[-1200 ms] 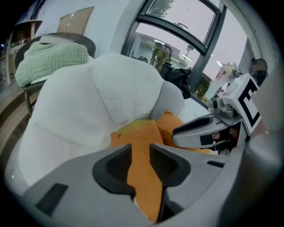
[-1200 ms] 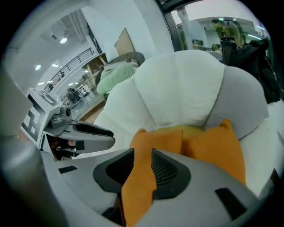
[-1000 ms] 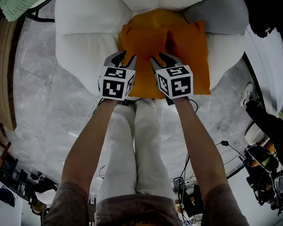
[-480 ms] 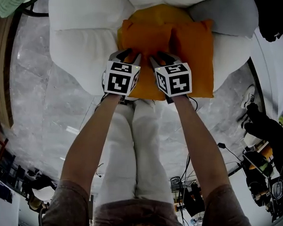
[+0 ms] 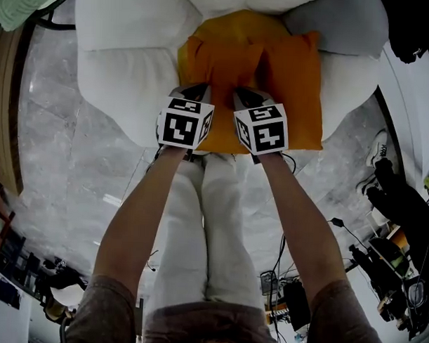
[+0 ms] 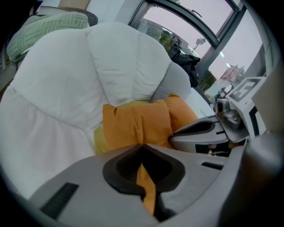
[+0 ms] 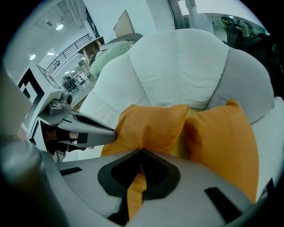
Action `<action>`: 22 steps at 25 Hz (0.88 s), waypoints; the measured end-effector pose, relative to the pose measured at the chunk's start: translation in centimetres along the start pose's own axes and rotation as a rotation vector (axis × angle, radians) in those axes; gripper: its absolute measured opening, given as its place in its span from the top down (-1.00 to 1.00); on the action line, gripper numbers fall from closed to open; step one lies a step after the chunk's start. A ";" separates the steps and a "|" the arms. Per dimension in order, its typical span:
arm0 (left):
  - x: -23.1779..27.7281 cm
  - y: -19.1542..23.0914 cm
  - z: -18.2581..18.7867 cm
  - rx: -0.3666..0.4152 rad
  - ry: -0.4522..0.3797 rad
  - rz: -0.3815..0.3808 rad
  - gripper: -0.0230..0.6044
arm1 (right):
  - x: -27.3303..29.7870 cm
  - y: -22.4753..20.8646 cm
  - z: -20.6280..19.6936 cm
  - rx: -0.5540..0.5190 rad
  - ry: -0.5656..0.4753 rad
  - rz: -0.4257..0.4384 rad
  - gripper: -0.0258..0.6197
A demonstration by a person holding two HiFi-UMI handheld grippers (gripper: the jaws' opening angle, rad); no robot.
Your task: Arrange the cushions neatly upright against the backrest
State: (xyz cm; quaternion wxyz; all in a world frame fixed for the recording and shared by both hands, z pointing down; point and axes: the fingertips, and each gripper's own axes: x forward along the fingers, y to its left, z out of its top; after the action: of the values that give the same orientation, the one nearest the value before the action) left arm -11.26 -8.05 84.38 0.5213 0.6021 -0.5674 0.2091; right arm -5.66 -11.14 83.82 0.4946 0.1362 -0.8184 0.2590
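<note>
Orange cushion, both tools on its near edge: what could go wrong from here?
1. The left tool and right tool have just closed, each on only a thin fold of the left orange cushion. The fabric may slip out on lifting.
2. The right orange cushion and a yellow cushion sit close beside it, so raising it could drag or topple them.
</note>
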 end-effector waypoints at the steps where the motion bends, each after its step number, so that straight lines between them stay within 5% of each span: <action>1: -0.2 -0.3 0.1 0.000 0.003 -0.006 0.90 | -0.3 0.0 0.0 0.004 -0.001 0.001 0.84; 10: -3.9 -1.6 4.0 0.033 -0.029 -0.014 0.90 | -4.0 0.1 3.5 0.039 -0.063 0.004 0.84; 22: -12.4 -1.6 15.9 0.098 -0.180 0.039 0.90 | -10.5 0.7 16.2 -0.017 -0.218 -0.033 0.84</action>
State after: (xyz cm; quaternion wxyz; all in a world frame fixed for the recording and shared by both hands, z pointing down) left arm -18.60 -16.31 67.41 0.4338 0.6322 -0.6127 0.1917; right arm -13.03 -19.95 68.21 0.4079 0.1728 -0.8672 0.2275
